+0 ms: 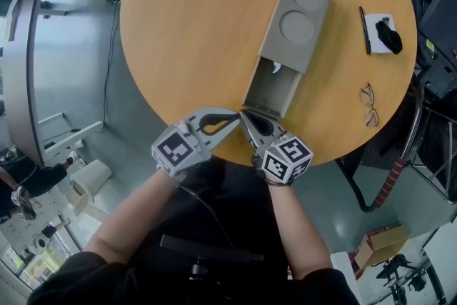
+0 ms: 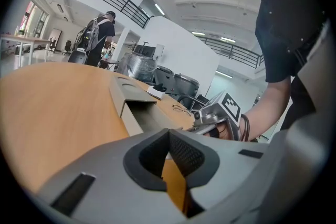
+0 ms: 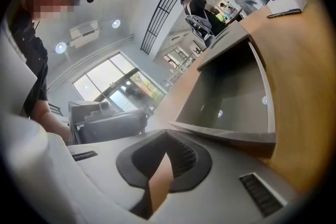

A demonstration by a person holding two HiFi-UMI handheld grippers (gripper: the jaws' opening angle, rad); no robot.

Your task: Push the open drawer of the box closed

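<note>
Our left gripper (image 1: 234,118) and right gripper (image 1: 247,119), both closed empty, sit six o'clock of the drawer (image 1: 275,86); off-centre pushing could swivel the box (image 1: 300,14).

No readable text, labels or numbers

The drawer (image 1: 275,86) stands pulled out of the box (image 1: 300,18) toward the near edge of the table (image 1: 178,25). Its front panel sits just beyond the closed tips of the left tongs (image 1: 234,118) and right tongs (image 1: 245,116). Left of the box the wood lies open and wide. To the right, eyeglasses (image 1: 369,104) lie near the drawer, with a pen (image 1: 364,30) and a white pad (image 1: 385,26) farther back.
</note>
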